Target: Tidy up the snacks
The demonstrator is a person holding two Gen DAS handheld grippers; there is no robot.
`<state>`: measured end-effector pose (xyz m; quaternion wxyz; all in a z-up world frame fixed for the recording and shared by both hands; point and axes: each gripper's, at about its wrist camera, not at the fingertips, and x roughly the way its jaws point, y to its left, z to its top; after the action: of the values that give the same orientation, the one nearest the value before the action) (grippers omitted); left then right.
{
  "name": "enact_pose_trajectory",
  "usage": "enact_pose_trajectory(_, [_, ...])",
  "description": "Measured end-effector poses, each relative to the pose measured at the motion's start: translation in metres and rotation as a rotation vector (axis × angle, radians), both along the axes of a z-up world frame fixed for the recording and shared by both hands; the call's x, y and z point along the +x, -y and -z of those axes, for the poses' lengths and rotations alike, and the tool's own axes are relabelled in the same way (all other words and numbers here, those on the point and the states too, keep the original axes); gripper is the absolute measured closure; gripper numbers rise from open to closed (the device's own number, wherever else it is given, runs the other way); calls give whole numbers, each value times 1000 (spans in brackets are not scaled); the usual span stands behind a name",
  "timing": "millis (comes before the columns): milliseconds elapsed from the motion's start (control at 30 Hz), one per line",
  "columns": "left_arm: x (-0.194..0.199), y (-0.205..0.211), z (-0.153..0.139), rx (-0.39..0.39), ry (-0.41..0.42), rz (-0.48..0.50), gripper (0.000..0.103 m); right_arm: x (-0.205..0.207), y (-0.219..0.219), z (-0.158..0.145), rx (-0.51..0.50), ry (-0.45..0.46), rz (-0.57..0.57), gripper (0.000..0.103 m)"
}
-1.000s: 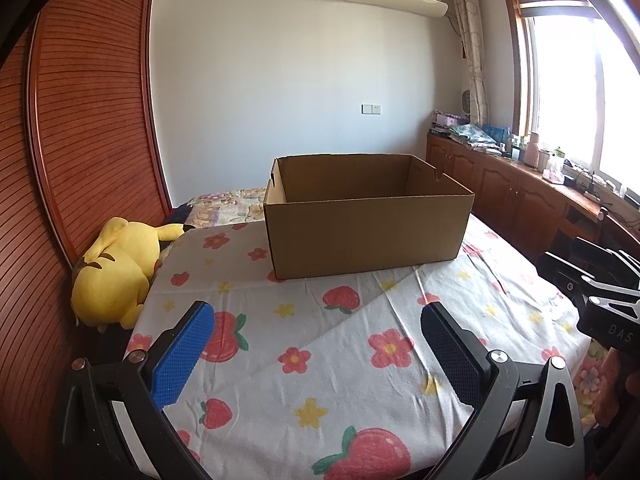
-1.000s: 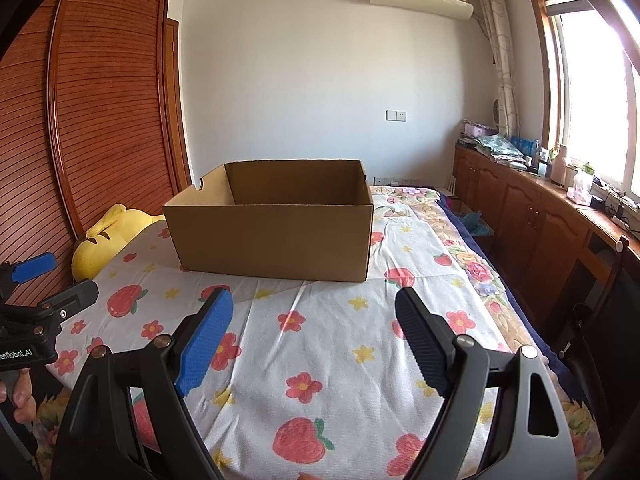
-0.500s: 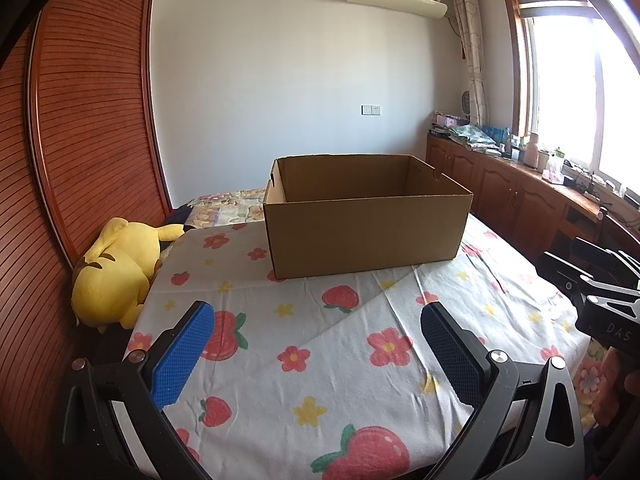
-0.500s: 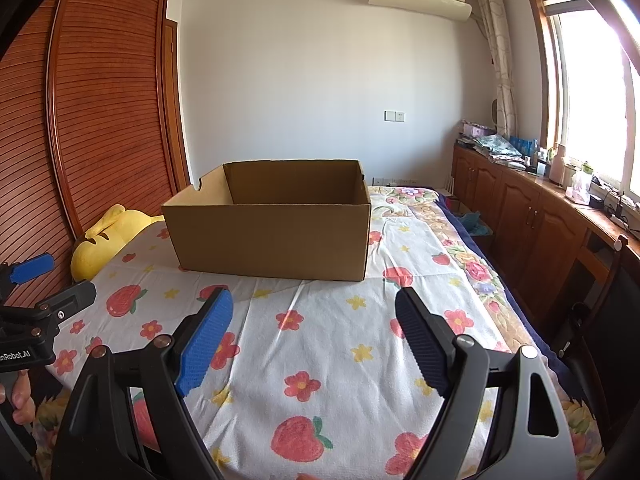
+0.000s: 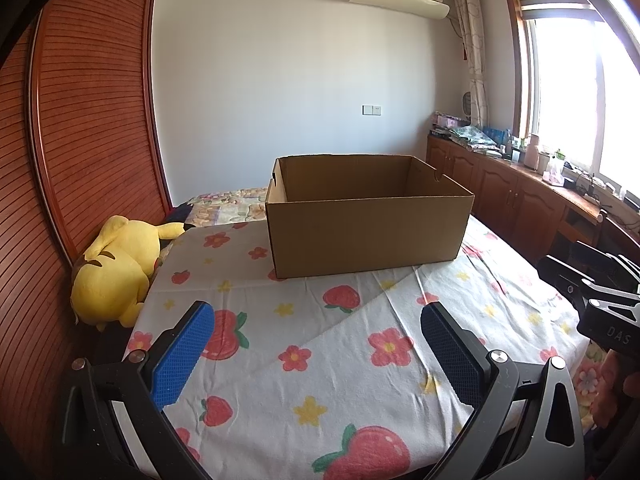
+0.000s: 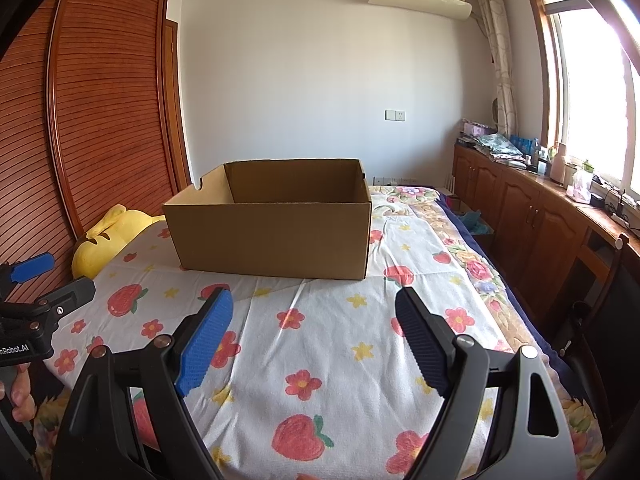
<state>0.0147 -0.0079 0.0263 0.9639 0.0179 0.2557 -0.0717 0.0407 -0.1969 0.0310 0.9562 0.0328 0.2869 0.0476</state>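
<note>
I see the cardboard box (image 5: 366, 216) dead ahead of both grippers, long axis across; no snacks visible; left gripper (image 5: 318, 354) & right gripper (image 6: 314, 338) fingers apart, empty

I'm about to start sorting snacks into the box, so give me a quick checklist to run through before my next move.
1. Left gripper open, nothing between its fingers: ok.
2. Right gripper open, nothing between its fingers: ok.
3. Cardboard box upright on the bedsheet, top open: ok.
4. Box inside free for snacks: cannot tell, the floor is hidden behind the near wall.
5. Snacks in sight to pick up: not ok, neither view shows any.
6. Yellow plush toy apart from the box, off by the wardrobe: ok.
</note>
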Motion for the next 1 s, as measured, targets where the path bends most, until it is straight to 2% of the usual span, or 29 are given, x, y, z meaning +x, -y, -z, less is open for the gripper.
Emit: enact_pose_trajectory(1000, [-2, 1, -1, 6, 12, -4, 0, -2, 0, -3, 4, 2, 4, 19])
